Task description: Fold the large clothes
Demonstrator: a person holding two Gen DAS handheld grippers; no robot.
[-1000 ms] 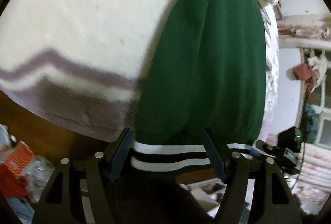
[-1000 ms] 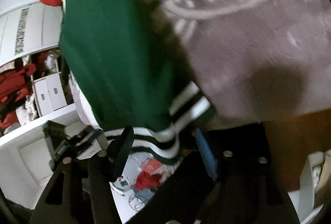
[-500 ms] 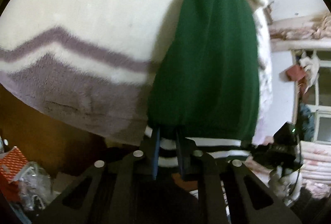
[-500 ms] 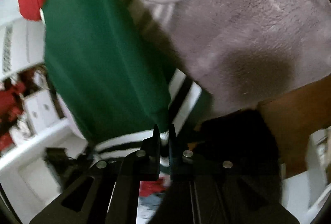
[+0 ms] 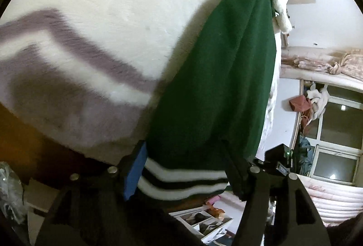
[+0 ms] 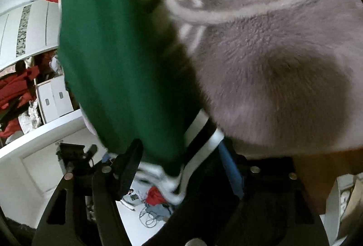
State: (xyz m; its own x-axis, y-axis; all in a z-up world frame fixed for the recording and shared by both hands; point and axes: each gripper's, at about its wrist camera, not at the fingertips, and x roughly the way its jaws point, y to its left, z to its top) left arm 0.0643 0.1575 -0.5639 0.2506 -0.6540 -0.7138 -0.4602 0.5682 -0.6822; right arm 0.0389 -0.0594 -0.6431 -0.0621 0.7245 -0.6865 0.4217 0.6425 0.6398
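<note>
A green garment (image 5: 217,78) lies on a fluffy blanket (image 5: 109,19), its striped hem (image 5: 181,180) between both grippers. The left gripper (image 5: 185,168) and right gripper (image 6: 181,166) have just been opening; jaws spread, hem unpinched.

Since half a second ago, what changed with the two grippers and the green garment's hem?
Both grippers were pinched shut on the striped hem; their jaws have just been opening. Left gripper and right gripper now stand open, the hem between the fingers, unpressed. The green garment still lies folded on the fleecy blanket.
</note>
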